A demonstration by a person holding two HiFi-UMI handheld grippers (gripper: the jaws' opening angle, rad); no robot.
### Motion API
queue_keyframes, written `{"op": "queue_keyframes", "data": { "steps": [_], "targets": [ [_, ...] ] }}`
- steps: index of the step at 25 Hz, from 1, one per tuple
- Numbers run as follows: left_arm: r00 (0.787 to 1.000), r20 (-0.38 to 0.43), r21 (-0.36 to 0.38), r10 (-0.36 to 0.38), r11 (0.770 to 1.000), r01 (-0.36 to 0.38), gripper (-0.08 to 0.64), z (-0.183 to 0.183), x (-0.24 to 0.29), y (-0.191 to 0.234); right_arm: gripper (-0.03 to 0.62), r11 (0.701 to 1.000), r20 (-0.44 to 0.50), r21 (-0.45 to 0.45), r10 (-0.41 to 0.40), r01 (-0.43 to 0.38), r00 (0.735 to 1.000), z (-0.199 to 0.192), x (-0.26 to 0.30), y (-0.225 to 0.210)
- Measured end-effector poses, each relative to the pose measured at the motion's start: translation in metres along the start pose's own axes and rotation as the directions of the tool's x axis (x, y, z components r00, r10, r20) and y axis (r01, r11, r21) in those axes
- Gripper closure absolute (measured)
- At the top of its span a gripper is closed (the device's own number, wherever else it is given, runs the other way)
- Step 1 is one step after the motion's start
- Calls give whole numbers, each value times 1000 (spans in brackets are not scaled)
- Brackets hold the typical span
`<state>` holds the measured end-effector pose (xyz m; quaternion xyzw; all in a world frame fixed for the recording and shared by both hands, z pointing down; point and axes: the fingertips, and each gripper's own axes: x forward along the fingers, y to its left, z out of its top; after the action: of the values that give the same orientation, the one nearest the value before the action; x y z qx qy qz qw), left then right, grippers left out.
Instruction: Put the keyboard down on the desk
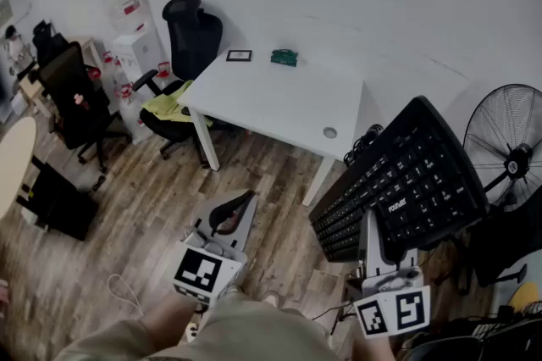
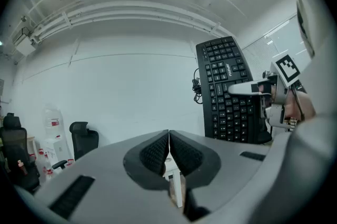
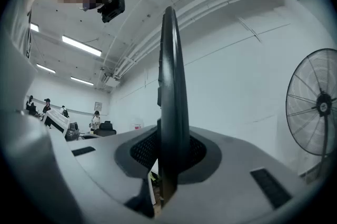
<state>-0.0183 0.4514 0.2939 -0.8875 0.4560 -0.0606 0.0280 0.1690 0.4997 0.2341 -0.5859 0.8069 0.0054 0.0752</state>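
A black keyboard (image 1: pixel 406 177) hangs in the air at the right, keys toward me, held by one long edge. My right gripper (image 1: pixel 383 242) is shut on that edge; in the right gripper view the keyboard (image 3: pixel 168 102) stands edge-on, clamped between the dark pads. My left gripper (image 1: pixel 230 213) hovers over the wooden floor with its jaws pressed together and nothing between them, as the left gripper view (image 2: pixel 168 150) shows. From there the keyboard (image 2: pixel 227 89) and the right gripper (image 2: pixel 253 89) appear to the right. The white desk (image 1: pixel 279 109) stands ahead, beyond both grippers.
On the desk lie a small framed picture (image 1: pixel 239 56), a green object (image 1: pixel 284 57) and a round grey cable port (image 1: pixel 329 132). Black office chairs (image 1: pixel 182 54) stand to its left, a floor fan (image 1: pixel 508 152) at the right. A cable (image 1: pixel 127 293) trails on the floor.
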Motion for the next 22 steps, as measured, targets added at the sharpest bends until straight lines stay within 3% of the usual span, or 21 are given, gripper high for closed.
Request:
{"op": "queue_keyframes", "data": {
  "steps": [22],
  "targets": [
    [999, -23, 28, 25, 999, -25, 535, 1, -4, -9, 503, 995, -34, 80, 56, -53, 998, -12, -3, -5]
  ]
}}
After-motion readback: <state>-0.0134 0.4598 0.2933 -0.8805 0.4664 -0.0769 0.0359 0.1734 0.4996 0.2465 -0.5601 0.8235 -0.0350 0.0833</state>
